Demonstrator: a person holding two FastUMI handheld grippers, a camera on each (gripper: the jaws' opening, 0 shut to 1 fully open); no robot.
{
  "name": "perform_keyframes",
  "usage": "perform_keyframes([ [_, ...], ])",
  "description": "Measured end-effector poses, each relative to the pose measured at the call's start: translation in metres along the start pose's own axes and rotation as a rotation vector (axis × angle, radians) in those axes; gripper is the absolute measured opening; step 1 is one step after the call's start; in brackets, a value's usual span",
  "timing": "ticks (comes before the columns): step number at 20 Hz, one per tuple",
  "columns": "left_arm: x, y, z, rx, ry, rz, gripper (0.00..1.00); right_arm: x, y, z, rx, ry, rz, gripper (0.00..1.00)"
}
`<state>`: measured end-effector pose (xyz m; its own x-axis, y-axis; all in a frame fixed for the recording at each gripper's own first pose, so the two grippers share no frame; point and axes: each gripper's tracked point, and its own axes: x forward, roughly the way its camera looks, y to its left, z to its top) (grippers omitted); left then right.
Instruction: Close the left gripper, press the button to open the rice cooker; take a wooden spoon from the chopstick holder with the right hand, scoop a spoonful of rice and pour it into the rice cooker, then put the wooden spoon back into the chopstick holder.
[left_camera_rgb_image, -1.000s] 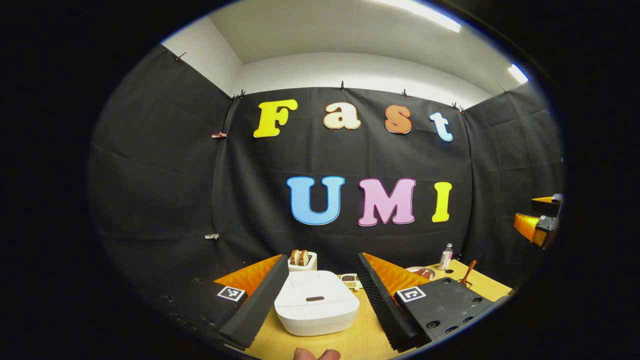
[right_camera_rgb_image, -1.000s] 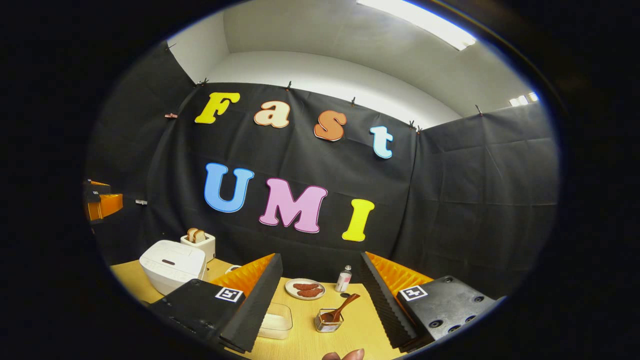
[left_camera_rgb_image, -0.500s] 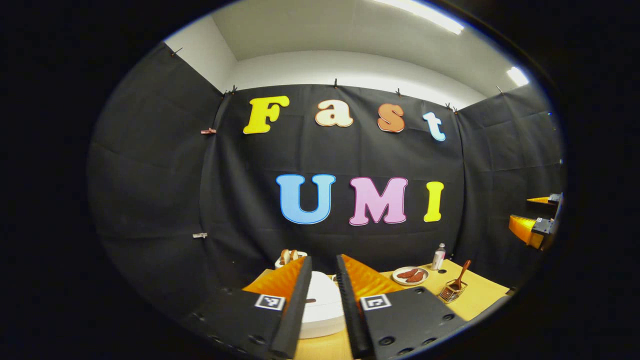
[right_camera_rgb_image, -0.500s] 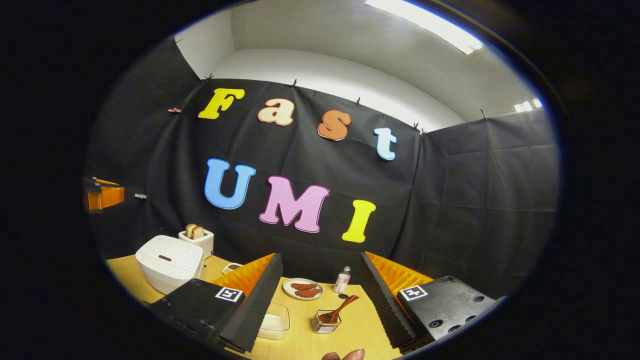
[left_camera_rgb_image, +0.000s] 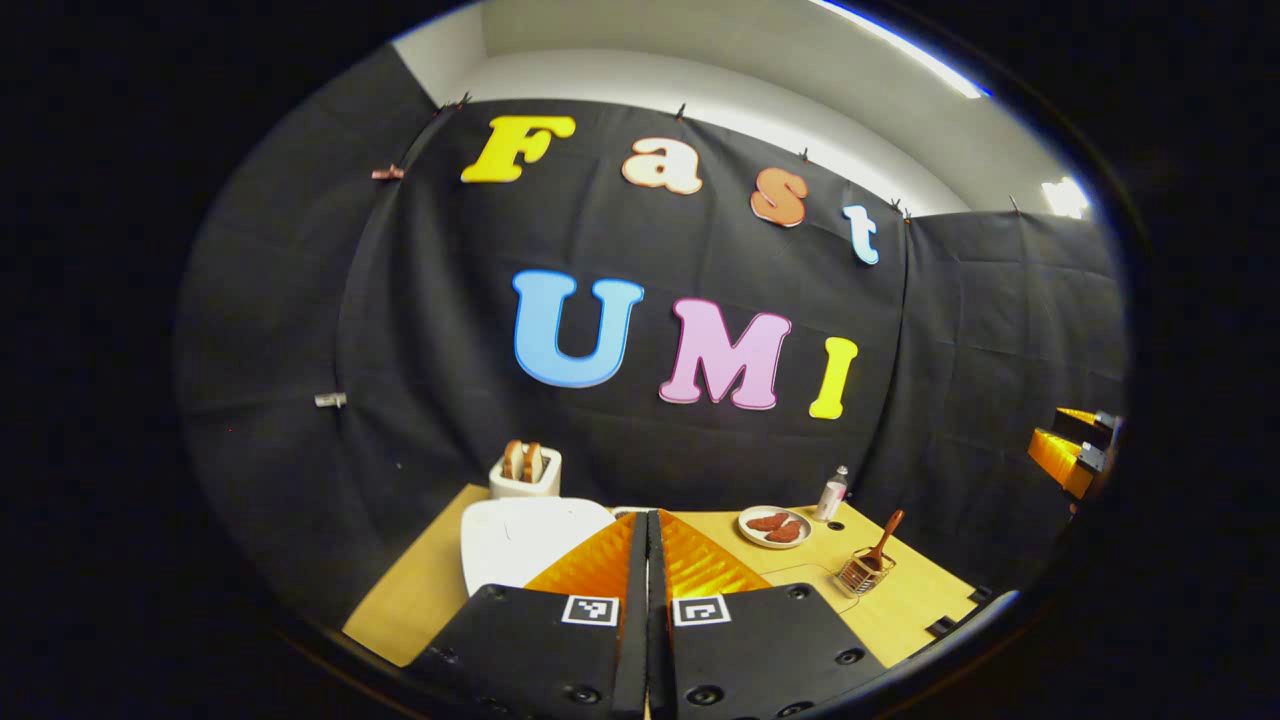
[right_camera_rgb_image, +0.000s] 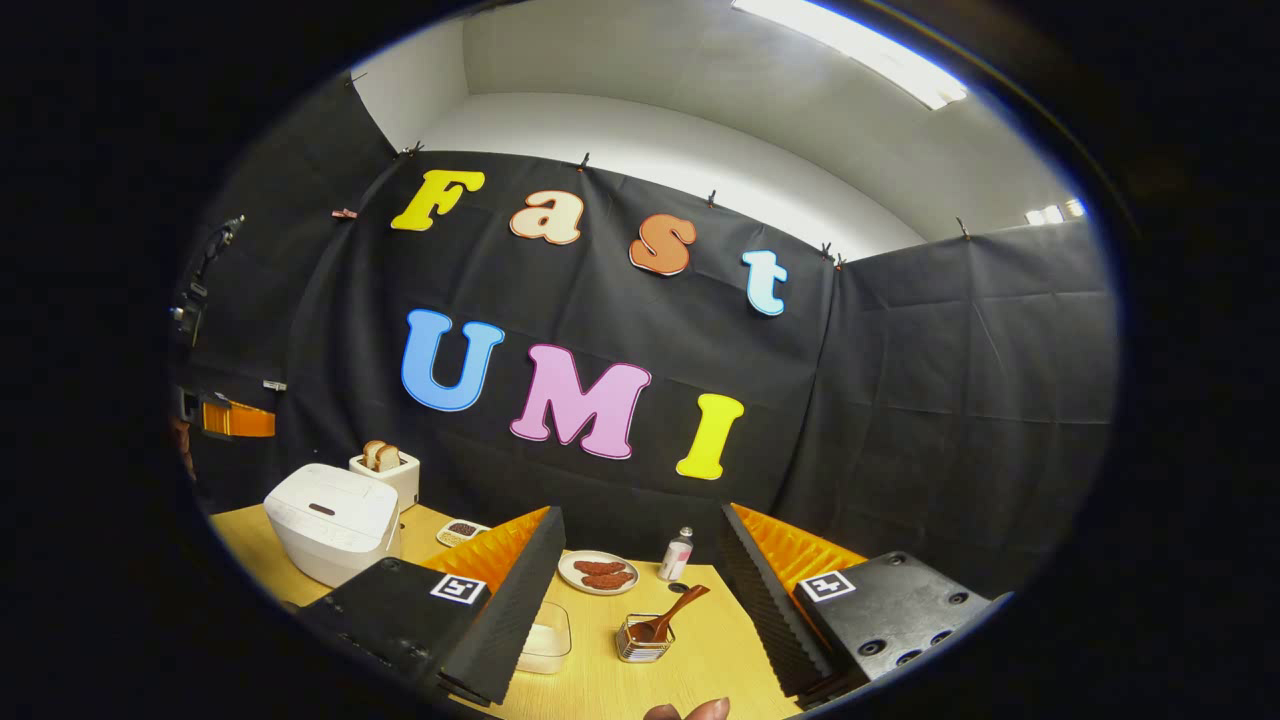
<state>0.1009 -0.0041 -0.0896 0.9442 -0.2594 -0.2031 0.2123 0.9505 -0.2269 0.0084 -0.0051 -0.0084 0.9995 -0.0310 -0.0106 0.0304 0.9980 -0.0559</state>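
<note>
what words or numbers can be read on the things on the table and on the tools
None can be read.
Left tool: square black-and-white code tags, a pattern, no words.
Right tool: same kind of pattern.
Bottle: label too small to read.
Rice cooker: no lettering can be made out.
</note>
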Motion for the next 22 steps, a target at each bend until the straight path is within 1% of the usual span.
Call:
perform_keyframes([
  [1, 0.012, 0.008, -0.011, -0.027, 0.038, -0.011, 0.06, -0.002, -0.003, 0.0, 0.0, 0.002, -0.009, 0.97],
  [3, 0.034, 0.022, -0.032, -0.034, 0.114, -0.026, 0.06, -0.007, -0.011, 0.001, 0.009, 0.003, -0.031, 0.97],
  [4, 0.043, 0.027, -0.039, -0.04, 0.139, -0.035, 0.06, -0.009, -0.015, 0.0, 0.014, 0.007, -0.038, 0.97],
  [6, 0.061, 0.035, -0.046, -0.083, 0.186, -0.05, 0.06, -0.014, -0.02, -0.001, 0.011, 0.009, -0.047, 0.97],
  [7, 0.069, 0.039, -0.05, -0.101, 0.212, -0.047, 0.06, -0.016, -0.024, -0.001, 0.005, 0.012, -0.054, 0.97],
  [8, 0.075, 0.047, -0.058, -0.109, 0.251, -0.028, 0.06, -0.019, -0.027, -0.005, 0.002, 0.023, -0.056, 0.97],
  [12, 0.096, 0.07, -0.099, -0.124, 0.42, 0.019, 0.06, -0.028, -0.036, -0.011, 0.024, 0.041, -0.077, 0.97],
  [14, 0.105, 0.073, -0.107, -0.135, 0.455, 0.025, 0.06, -0.033, -0.041, -0.01, 0.013, 0.035, -0.082, 0.97],
  [17, 0.115, 0.077, -0.112, -0.124, 0.476, 0.038, 0.06, -0.042, -0.051, -0.009, 0.006, 0.034, -0.099, 0.97],
  [19, 0.123, 0.072, -0.118, -0.119, 0.506, 0.033, 0.06, -0.044, -0.057, -0.011, 0.014, 0.041, -0.108, 0.97],
  [22, 0.131, 0.077, -0.129, -0.087, 0.533, 0.057, 0.06, -0.046, -0.065, -0.02, 0.019, 0.061, -0.122, 0.97],
])
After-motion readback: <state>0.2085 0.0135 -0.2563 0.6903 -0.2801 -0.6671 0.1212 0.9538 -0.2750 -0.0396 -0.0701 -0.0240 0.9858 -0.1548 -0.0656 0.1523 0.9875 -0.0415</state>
